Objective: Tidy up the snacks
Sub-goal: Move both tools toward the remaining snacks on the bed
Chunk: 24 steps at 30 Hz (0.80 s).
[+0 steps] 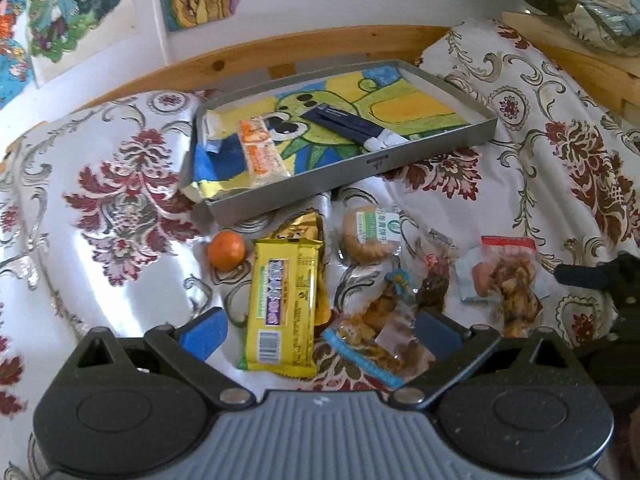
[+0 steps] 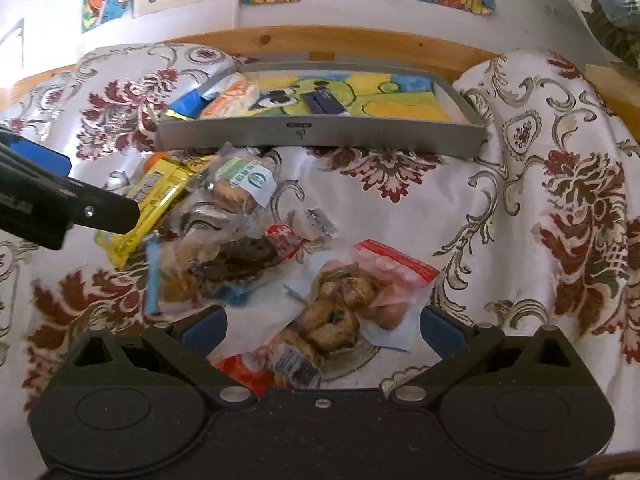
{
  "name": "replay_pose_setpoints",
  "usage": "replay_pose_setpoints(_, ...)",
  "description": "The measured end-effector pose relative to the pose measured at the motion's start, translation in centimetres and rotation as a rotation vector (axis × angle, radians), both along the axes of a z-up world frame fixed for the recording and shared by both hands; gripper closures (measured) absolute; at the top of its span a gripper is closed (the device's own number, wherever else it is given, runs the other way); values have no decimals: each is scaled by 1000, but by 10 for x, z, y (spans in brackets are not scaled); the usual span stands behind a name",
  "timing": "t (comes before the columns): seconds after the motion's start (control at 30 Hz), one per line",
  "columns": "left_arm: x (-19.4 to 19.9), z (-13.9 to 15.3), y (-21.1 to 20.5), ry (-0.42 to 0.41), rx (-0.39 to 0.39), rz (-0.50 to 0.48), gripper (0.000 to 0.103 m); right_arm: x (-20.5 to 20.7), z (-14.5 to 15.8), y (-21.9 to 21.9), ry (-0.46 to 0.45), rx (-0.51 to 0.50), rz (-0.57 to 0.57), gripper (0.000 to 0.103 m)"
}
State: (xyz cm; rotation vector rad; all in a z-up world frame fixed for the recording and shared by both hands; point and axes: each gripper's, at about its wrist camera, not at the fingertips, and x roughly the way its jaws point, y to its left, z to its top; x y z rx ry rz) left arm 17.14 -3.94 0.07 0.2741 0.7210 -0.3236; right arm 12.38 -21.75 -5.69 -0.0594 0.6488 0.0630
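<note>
Both grippers hover with jaws apart and nothing held: the left gripper (image 1: 320, 330) over the yellow bar (image 1: 282, 308), the right gripper (image 2: 324, 330) over a clear pastry bag (image 2: 340, 312). The gray tray (image 1: 280, 206) just behind the pile holds 2 snacks. Judged risks: the packets overlap, so 1 pinch may drag a neighbour; crinkly film could slip; the orange (image 1: 226, 249) beside the bar might roll.

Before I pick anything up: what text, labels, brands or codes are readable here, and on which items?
Nothing reads cleanly.
Yellow snack bar: purple band lettering and barcode, blurred.
Round pastry: green-and-white label, characters too small.
Grey tray: small emblem on front wall, illegible.
Red-edged snack bag: barcode only, unreadable.
</note>
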Motion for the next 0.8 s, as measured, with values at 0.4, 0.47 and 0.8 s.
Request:
replay_pose_setpoints(0.4,24,-18,-27,14,8,-73,0,1,-4,-18,18,-11,-95,13)
replay_pose_setpoints(0.47,26,-20,-31,22,21,-95,1,0,-2,-22,25,1,-108,15)
replay_pose_setpoints(0.8,35,-36,-41,91,25,-185,12,-6,0,-35,50,72,-131,17)
